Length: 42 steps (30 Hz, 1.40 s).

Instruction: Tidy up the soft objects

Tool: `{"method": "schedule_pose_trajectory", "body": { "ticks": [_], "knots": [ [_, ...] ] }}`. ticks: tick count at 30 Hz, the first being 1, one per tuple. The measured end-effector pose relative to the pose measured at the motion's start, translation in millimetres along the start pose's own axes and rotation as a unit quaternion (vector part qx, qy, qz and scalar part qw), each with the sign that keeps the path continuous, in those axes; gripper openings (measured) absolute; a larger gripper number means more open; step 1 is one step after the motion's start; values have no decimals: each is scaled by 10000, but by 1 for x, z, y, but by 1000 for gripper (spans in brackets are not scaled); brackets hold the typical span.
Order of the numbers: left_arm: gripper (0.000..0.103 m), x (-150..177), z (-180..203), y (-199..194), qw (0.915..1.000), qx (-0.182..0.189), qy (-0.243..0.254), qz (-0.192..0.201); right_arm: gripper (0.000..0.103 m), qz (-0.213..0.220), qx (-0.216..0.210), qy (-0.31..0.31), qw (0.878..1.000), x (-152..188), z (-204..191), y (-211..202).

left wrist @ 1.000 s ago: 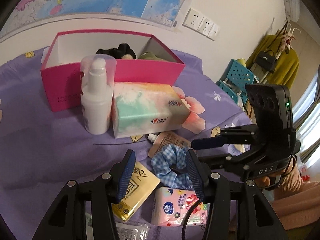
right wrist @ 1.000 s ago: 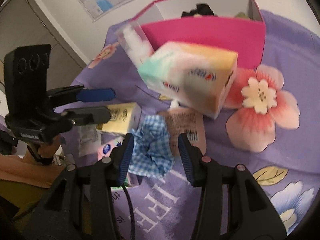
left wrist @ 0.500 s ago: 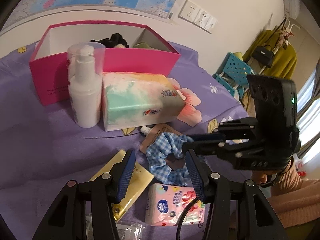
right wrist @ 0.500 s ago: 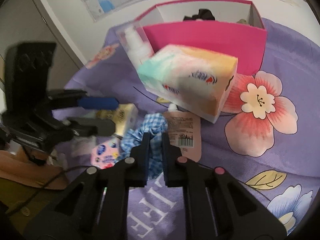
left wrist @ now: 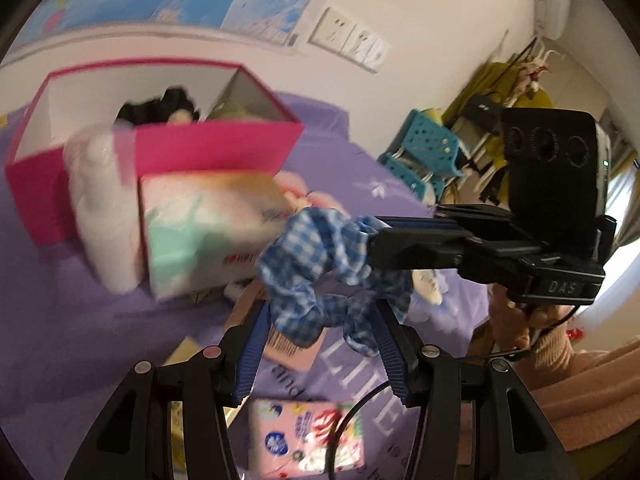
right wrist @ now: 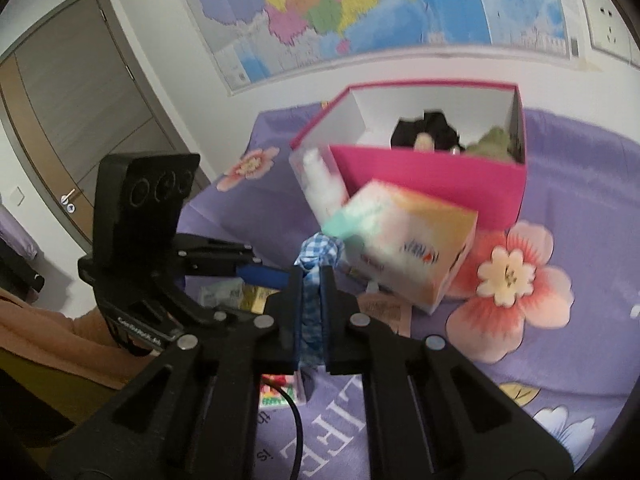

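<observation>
The scrunchie (left wrist: 320,264) is blue-and-white gingham. The box (right wrist: 436,178) is hot pink outside and white inside; a black soft thing (right wrist: 430,128) and an olive-green one (right wrist: 494,144) lie in it. The tissue pack (right wrist: 408,236) blends mint green, white and orange. The bottle (left wrist: 102,216) is white. The cloth (right wrist: 580,184) is purple with pink-and-cream flowers and white lettering. The small packet (left wrist: 304,436) is pink with blue and red prints. The hand-held gripper (left wrist: 320,356) is black with blue pads. The wall map (right wrist: 360,4) shows blue, yellow, pink and green.

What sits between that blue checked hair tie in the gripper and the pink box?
The tissue box and the white bottle stand in front of the pink box, whose top is open. The right gripper holds the scrunchie.
</observation>
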<state>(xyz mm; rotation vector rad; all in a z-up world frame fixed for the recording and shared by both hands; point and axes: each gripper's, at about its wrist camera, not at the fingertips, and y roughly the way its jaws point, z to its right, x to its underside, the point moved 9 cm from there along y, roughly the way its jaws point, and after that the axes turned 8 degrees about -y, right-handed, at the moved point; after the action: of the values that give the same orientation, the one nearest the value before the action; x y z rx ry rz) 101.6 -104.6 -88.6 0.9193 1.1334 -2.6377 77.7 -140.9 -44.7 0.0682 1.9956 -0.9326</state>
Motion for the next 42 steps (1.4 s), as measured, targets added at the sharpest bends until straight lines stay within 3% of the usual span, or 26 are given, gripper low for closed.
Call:
{"method": "schedule_pose_trajectory", "body": {
  "ticks": [9,16,25,35,42],
  "knots": [
    [41,-56,10,-15,9989,8,125,443,9,526,118,-166,9984,-53,19,-18],
    [37,-106,2,-20,9967,-398,115,705,9,838,78,-73,9964,-94,46,-23],
    [36,-150,-31,-34,9915,-951,-16,886,9,982,-85,70,9951,-138,68,11],
    [36,-166,-86,-31,9829,-1597,-397,820,9,687,-221,307,9969,-158,88,78],
    [36,-162,-118,-23,9742,-2025,-757,647,13,222,232,334,9989,-149,102,121]
  ]
}}
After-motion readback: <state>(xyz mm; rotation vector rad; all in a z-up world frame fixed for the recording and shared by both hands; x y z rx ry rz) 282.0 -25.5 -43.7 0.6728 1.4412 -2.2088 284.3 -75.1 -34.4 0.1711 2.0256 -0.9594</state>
